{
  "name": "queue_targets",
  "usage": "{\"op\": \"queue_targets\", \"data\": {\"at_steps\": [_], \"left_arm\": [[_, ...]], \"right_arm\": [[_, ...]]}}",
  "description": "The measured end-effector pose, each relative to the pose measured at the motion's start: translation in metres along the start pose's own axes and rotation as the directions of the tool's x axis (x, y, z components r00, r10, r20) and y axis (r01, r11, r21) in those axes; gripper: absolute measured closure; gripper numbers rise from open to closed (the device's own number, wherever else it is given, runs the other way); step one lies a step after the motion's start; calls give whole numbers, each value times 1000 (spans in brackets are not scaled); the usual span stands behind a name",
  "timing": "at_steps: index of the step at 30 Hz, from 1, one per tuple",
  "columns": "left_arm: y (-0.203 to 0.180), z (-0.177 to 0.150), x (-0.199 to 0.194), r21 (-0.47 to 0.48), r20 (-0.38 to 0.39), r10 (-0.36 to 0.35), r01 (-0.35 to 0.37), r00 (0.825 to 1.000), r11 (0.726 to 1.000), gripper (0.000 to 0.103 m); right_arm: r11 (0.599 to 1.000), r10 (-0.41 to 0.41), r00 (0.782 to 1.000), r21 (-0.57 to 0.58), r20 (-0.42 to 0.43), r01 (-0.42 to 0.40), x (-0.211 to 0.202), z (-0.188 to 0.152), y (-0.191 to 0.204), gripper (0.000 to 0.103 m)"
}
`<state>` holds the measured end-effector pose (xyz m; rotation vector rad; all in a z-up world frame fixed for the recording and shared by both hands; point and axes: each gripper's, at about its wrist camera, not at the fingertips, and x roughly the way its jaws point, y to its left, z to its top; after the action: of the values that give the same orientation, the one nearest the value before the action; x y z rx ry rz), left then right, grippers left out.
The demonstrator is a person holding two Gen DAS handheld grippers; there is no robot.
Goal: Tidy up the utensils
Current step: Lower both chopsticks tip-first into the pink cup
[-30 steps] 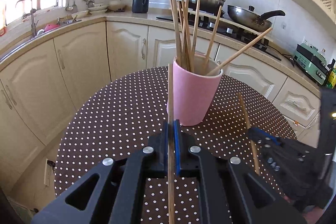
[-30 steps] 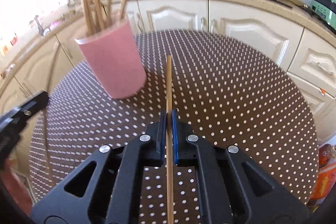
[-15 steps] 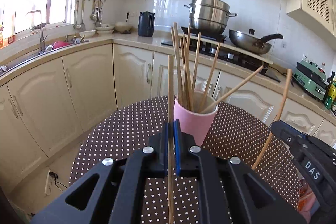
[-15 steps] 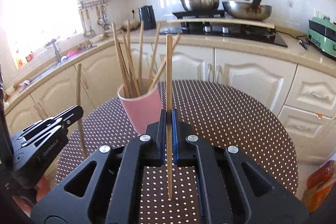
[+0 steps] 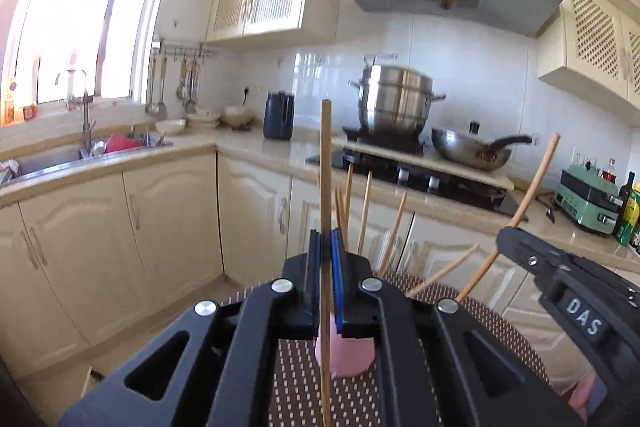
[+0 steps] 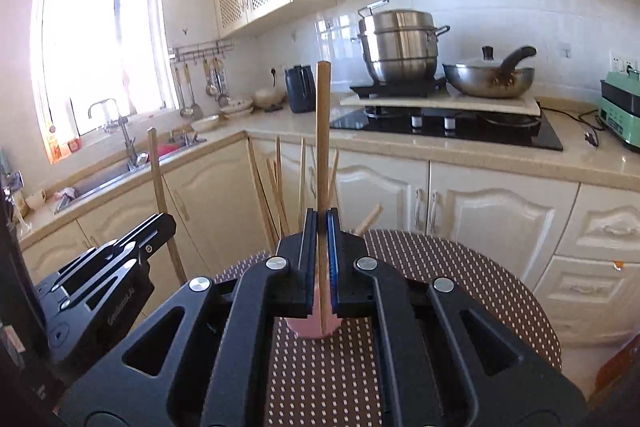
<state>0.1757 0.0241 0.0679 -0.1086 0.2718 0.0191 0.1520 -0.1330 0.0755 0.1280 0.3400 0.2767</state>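
Two claws, one chopstick each, above the pink cup

The left claw and right claw each clamp an upright chopstick at frame centre; the pink cup of chopsticks stands on the dotted bench below.

Round table, brown dotted cloth; pink cup standing on it.

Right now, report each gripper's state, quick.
Left gripper: closed on a wooden chopstick.
Right gripper: closed on another chopstick.
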Motion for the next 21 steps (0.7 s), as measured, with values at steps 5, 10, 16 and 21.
{"op": "queue_targets", "data": {"at_steps": [5, 10, 16, 21], "left_arm": [[-8, 31, -2, -6, 103, -13, 14, 995, 1000, 97], [-14, 52, 8, -15, 197, -16, 19, 980, 1000, 97], [-18, 47, 49, -16, 201, -21, 25, 979, 1000, 97], [-15, 21, 82, -4, 118, -11, 11, 993, 1000, 97]], "right_arm": [[1000, 18, 998, -24, 55, -17, 5, 28, 10, 97], [999, 26, 998, -29, 60, -24, 20, 43, 13, 97], [999, 27, 1000, -28, 14, -26, 50, 43, 9, 97], [1000, 16, 998, -17, -54, -17, 77, 27, 0, 97]]}}
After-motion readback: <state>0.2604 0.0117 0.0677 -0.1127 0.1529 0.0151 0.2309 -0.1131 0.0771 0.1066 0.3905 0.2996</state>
